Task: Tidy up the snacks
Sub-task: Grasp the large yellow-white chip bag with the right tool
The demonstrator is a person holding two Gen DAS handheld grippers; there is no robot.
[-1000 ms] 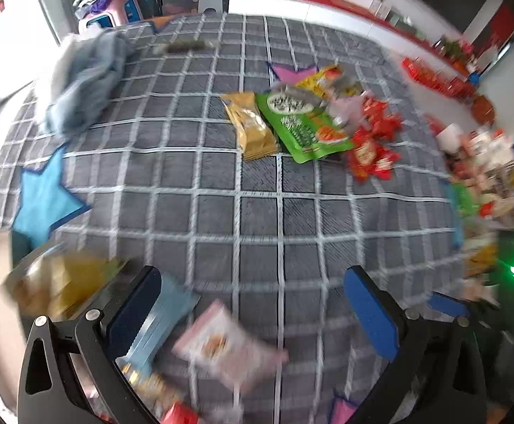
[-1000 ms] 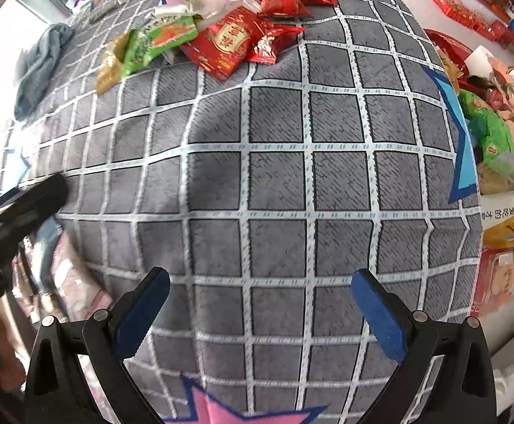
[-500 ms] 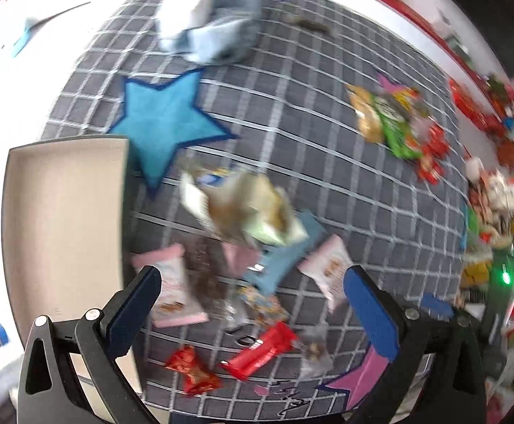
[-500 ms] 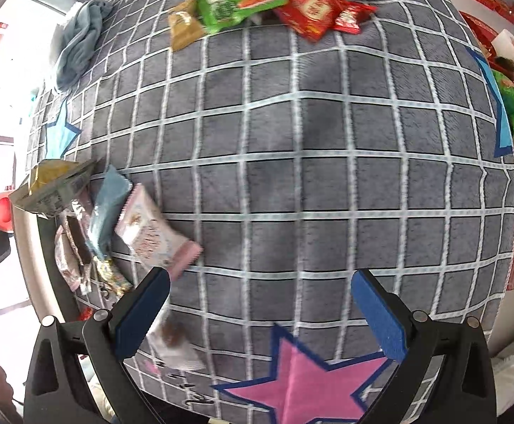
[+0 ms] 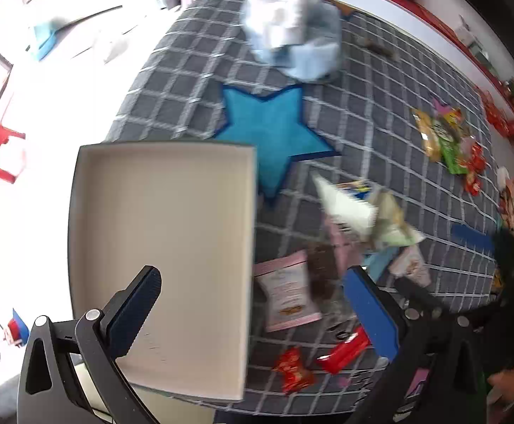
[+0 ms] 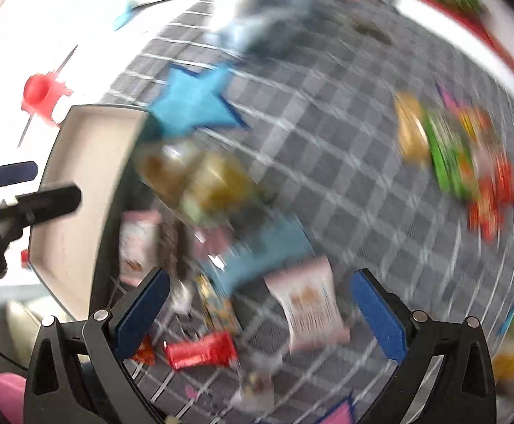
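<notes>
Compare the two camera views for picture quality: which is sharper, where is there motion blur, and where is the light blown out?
Left wrist view: mostly sharp; the box and blue star are crisp, the snack pile slightly smeared, the floor at left blown out white. Right wrist view: heavy motion blur across the mat and snacks, only the right claw sharp; upper left overexposed. Both show fisheye bending.

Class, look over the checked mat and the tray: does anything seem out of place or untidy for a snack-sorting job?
Yes. The shallow beige tray holds nothing, while snack packets lie jumbled on the grey checked mat beside it: a pink-and-white packet, a red wrapped bar and others overlapping. A crumpled pale blue cloth also sits there.
</notes>
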